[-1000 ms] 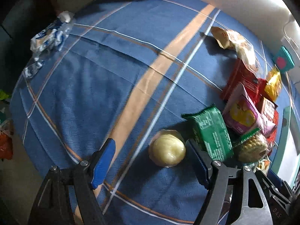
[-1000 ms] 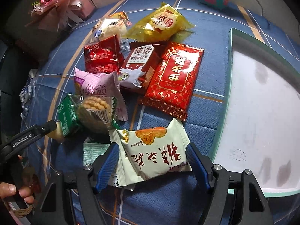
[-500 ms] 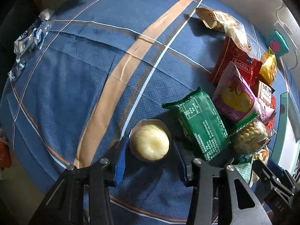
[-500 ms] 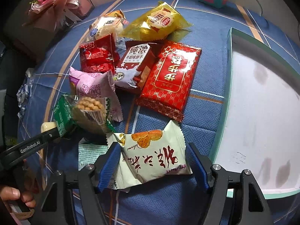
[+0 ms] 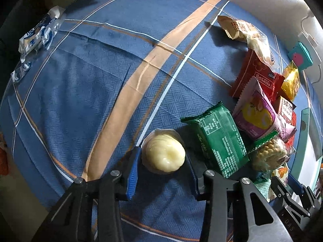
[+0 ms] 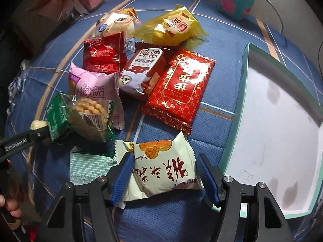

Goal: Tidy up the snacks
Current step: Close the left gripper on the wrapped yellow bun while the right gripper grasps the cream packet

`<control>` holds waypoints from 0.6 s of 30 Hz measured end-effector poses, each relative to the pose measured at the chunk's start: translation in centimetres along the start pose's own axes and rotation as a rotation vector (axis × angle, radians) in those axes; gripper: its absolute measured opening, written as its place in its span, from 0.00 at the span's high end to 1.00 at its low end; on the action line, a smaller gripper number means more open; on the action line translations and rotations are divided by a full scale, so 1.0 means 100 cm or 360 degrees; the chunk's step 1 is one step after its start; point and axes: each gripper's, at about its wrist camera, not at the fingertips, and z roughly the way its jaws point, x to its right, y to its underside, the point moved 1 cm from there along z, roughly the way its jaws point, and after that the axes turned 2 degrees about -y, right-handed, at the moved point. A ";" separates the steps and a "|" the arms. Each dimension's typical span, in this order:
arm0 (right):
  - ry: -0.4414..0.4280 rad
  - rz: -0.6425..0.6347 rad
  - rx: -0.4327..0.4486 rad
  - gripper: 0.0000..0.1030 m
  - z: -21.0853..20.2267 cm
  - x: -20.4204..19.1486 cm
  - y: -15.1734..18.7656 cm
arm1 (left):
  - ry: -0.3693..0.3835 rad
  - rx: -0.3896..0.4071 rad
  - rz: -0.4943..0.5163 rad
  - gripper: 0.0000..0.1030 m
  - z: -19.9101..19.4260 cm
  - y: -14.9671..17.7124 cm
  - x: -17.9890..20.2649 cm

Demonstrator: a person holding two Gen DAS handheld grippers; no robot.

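Pale yellow and glossy, the round pastry (image 5: 163, 153) sits low and centre in the left view, clamped in my left gripper (image 5: 161, 159), both pads against its sides, so it can lift clear of the green packet (image 5: 218, 141) just to its right. In the right view my right gripper (image 6: 164, 176) has just been closing around the cream packet (image 6: 163, 165) at bottom centre; its pads look barely short of the wrapper. The teal-rimmed tray (image 6: 245, 76) at right is my likely drop spot.
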 end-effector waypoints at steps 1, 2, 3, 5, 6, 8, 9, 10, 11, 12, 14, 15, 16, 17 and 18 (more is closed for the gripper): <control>0.0007 -0.0009 0.0000 0.35 0.000 -0.002 0.000 | -0.0012 0.0003 0.0016 0.58 0.000 0.000 0.001; 0.0012 -0.0019 0.0001 0.35 0.001 -0.003 0.000 | -0.0024 0.0008 0.0029 0.58 0.001 0.002 0.001; 0.0022 -0.0036 0.0003 0.35 0.001 -0.006 0.000 | -0.0035 0.0012 0.0044 0.57 0.000 0.002 0.003; 0.0042 -0.0067 0.0007 0.35 0.002 -0.012 0.001 | -0.0041 0.0019 0.0053 0.57 -0.001 0.001 0.004; 0.0047 -0.0077 0.0009 0.35 0.002 -0.014 0.001 | -0.0042 0.0024 0.0053 0.57 -0.002 0.001 0.006; 0.0049 -0.0083 0.0011 0.35 0.003 -0.017 0.002 | -0.0048 0.0034 0.0056 0.57 -0.005 0.000 0.011; 0.0047 -0.0077 0.0011 0.37 0.003 -0.017 0.003 | -0.0046 0.0037 0.0054 0.58 -0.006 0.000 0.011; 0.0038 -0.0072 0.0010 0.38 0.003 -0.017 0.003 | -0.0040 0.0039 0.0047 0.58 -0.007 -0.001 0.011; 0.0029 -0.0067 0.0010 0.41 0.002 -0.019 0.003 | -0.0031 0.0042 0.0037 0.58 -0.009 -0.001 0.011; 0.0021 -0.0065 0.0012 0.41 0.001 -0.020 0.004 | -0.0024 0.0047 0.0029 0.58 -0.010 -0.001 0.010; 0.0016 -0.0062 0.0014 0.42 0.000 -0.019 0.003 | -0.0011 0.0064 0.0019 0.58 -0.016 -0.002 0.007; 0.0007 -0.0055 0.0014 0.42 0.000 -0.019 0.003 | -0.0006 0.0074 0.0017 0.58 -0.019 -0.003 0.006; -0.0006 -0.0043 0.0014 0.43 -0.002 -0.017 0.003 | 0.0000 0.0085 0.0013 0.58 -0.021 -0.003 0.006; -0.0018 -0.0032 0.0013 0.43 -0.004 -0.014 0.002 | 0.0008 0.0094 0.0008 0.58 -0.023 -0.005 0.003; -0.0030 -0.0018 0.0012 0.43 -0.006 -0.013 0.002 | 0.0013 0.0104 0.0001 0.58 -0.025 -0.005 0.003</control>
